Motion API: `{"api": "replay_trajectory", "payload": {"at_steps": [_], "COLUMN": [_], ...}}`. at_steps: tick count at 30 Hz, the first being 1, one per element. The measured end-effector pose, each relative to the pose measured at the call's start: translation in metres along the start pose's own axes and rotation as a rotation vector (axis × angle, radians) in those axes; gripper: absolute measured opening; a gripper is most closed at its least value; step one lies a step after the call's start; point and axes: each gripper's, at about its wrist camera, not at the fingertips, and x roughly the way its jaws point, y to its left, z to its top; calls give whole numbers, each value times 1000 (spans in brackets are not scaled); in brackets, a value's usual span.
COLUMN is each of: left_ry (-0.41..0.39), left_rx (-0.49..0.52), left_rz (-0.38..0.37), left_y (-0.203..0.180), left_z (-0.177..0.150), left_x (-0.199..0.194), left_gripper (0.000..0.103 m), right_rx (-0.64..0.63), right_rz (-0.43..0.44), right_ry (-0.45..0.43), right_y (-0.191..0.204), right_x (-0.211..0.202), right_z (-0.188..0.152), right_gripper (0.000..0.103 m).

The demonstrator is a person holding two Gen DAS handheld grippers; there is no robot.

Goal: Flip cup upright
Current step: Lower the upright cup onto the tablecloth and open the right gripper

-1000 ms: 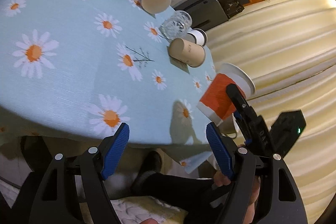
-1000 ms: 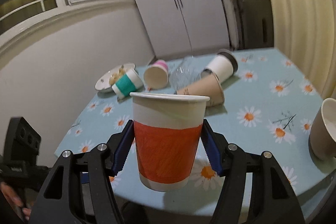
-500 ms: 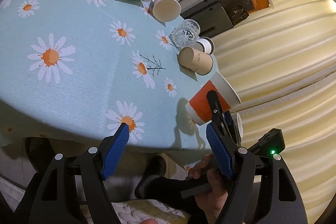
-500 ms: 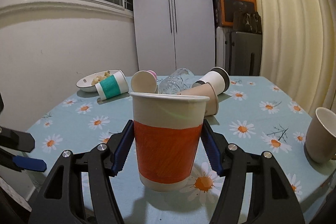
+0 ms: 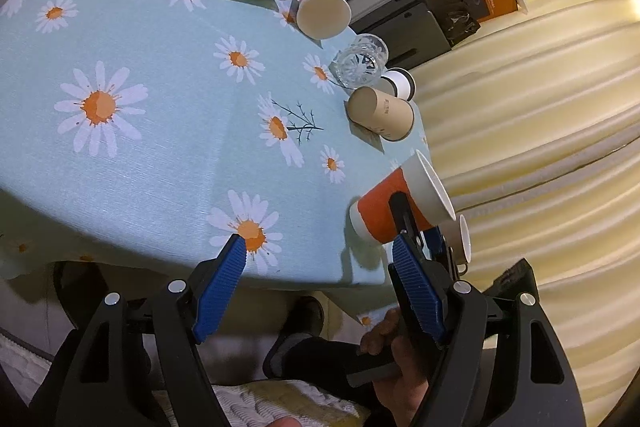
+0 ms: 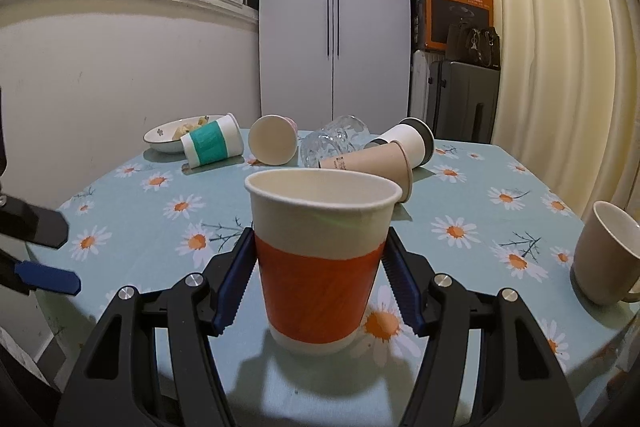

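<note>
Our orange cup has come down onto the table, standing up near its front edge. We squeeze it with our right gripper. Our left gripper hangs open. Next we let go.

Right gripper pads partly hidden behind orange-banded white paper cup; contact not resolvable. Beige ceramic mug cut off at right edge, handle mostly out of view. Small print on brown paper cup too small to read.
</note>
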Motion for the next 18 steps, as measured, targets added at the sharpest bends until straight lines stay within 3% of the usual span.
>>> {"api": "replay_trajectory", "payload": {"at_steps": [12,18], "left_ry": [-3,-4], "left_rx": [0,3], "left_rz": [24,32], "left_y": [3,3], "left_z": [0,0], "left_x": [0,0], "left_gripper": [74,74], "right_rx": [-3,29], "right_rz": [12,17], "right_ry": [26,23], "right_y": [7,2], "right_x": [-3,-8], "right_z": [-3,0], "right_gripper": [64,72]}}
